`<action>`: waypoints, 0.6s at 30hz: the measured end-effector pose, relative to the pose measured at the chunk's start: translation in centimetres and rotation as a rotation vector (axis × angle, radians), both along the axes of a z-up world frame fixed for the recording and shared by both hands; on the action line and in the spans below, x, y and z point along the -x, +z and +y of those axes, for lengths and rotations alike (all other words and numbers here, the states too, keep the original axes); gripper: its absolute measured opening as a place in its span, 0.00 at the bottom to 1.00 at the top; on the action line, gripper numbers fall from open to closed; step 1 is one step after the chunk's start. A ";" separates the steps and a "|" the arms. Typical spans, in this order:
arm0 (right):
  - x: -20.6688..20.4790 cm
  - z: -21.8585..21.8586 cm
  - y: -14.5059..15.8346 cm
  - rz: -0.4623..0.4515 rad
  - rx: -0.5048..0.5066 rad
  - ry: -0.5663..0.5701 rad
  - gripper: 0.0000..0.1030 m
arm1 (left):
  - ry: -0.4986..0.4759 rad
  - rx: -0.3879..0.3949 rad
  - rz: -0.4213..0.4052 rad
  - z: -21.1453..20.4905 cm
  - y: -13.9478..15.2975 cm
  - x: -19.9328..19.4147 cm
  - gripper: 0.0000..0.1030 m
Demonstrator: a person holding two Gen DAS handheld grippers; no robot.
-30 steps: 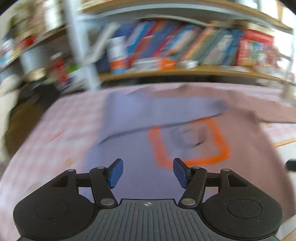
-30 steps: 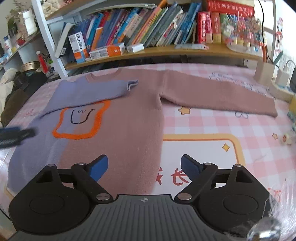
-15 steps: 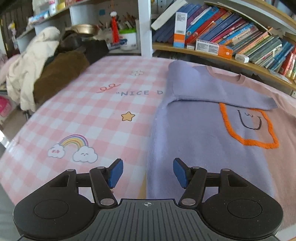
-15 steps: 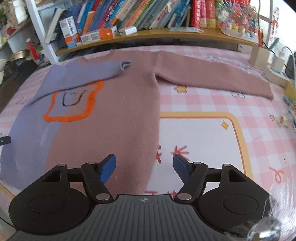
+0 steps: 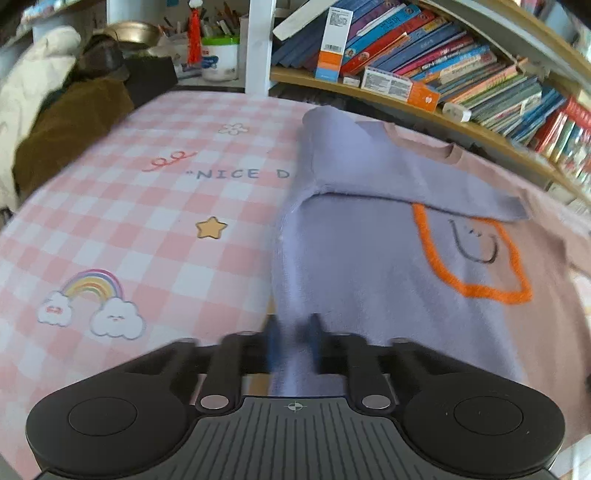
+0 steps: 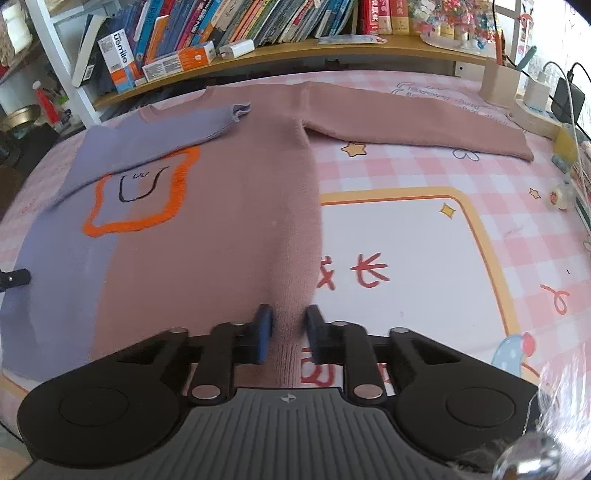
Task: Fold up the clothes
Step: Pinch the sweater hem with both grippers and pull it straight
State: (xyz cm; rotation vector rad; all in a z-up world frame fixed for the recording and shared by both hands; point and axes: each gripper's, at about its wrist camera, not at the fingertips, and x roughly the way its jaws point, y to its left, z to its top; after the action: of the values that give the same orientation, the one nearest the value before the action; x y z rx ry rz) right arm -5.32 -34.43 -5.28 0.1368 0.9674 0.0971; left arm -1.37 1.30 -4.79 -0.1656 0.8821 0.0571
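A sweater, half lilac and half dusty pink with an orange-outlined smiley patch, lies flat on the table (image 5: 362, 258) (image 6: 221, 229). Its lilac sleeve (image 6: 159, 129) is folded across the chest; the pink sleeve (image 6: 413, 125) stretches out to the right. My left gripper (image 5: 291, 347) is shut on the lilac bottom corner of the sweater. My right gripper (image 6: 286, 332) is shut on the pink bottom corner at the hem.
The table has a pink checked cloth (image 5: 147, 229) with cartoon prints. A bookshelf (image 6: 258, 33) runs along the far edge. A pile of clothes (image 5: 55, 122) lies at far left. A wooden holder, chargers and cables (image 6: 532, 92) stand at far right.
Both grippers have closed from open onto the sweater's bottom corners. The left gripper swung left to the lilac edge; the right gripper moved down to the pink hem.
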 end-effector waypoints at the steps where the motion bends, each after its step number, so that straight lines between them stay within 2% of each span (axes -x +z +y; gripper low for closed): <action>1: 0.0 0.3 0.0 -0.001 -0.002 0.005 0.12 | -0.005 0.011 -0.005 0.1 0.1 0.0 0.04; 5: 0.1 1.6 0.5 -0.025 -0.027 0.048 0.11 | 0.022 0.008 -0.039 1.4 0.7 -0.1 0.04; 11: 0.0 4.3 0.4 -0.026 -0.047 0.155 0.11 | 0.060 -0.043 -0.044 3.7 1.1 -1.4 0.04; 18: -0.5 5.6 0.1 -0.013 -0.050 0.153 0.11 | 0.046 -0.051 -0.029 4.8 0.5 -2.1 0.04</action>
State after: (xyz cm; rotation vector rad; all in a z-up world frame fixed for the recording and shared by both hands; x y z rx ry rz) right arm -4.87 -28.82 -5.21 0.1076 0.9623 0.2628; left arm 0.73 6.10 -4.32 -0.1383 0.8467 0.1198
